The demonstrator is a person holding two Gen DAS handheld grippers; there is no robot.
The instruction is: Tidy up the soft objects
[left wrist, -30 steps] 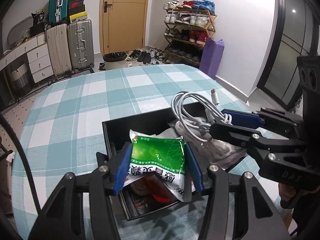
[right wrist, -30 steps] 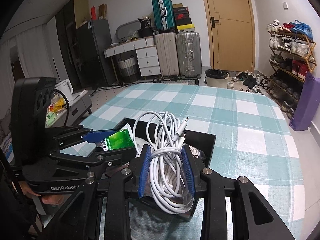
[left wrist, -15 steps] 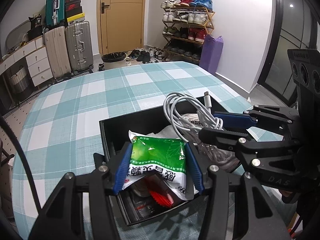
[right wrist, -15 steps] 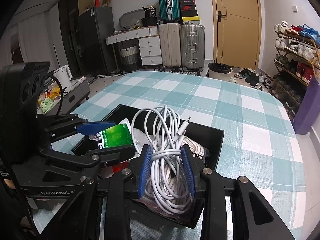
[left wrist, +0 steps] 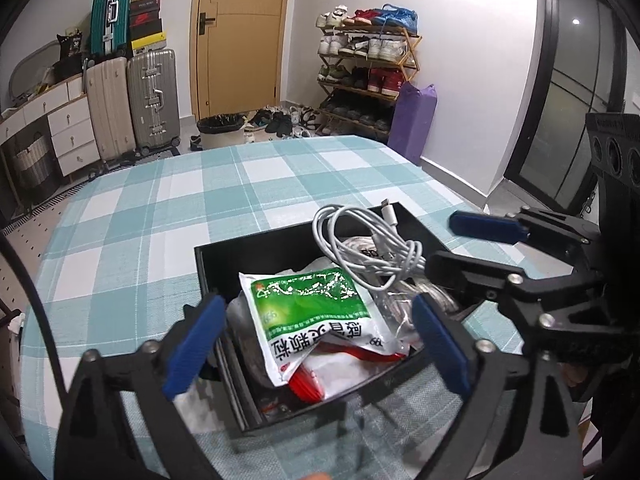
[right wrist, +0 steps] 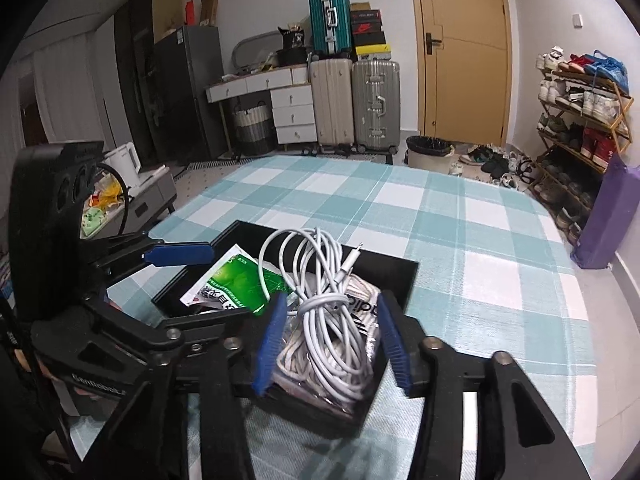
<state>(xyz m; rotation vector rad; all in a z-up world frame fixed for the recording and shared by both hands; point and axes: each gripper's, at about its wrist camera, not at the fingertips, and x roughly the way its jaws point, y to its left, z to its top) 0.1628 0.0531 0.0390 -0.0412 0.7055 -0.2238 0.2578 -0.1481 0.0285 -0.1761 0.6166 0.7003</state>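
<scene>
A black open box (left wrist: 256, 248) (right wrist: 396, 268) sits on the checked tablecloth. In it lie a green and white sachet (left wrist: 316, 312) (right wrist: 236, 284), a coiled white cable (left wrist: 372, 248) (right wrist: 332, 320), a clear bag with cord and a red packet (left wrist: 308, 384). My left gripper (left wrist: 316, 340) is open, its blue pads either side of the sachet without touching it. My right gripper (right wrist: 332, 344) is open, its pads standing apart from the cable coil on both sides.
The table (left wrist: 160, 208) is round with a teal and white cloth; its edge is near on the left and right. Beyond it are suitcases (left wrist: 132, 100), a shoe rack (left wrist: 364, 64), a door and a purple bag (right wrist: 608, 216).
Both grippers have opened. The sachet and the cable coil have been let go and now lie in the box. Both grippers have drawn back a little.
</scene>
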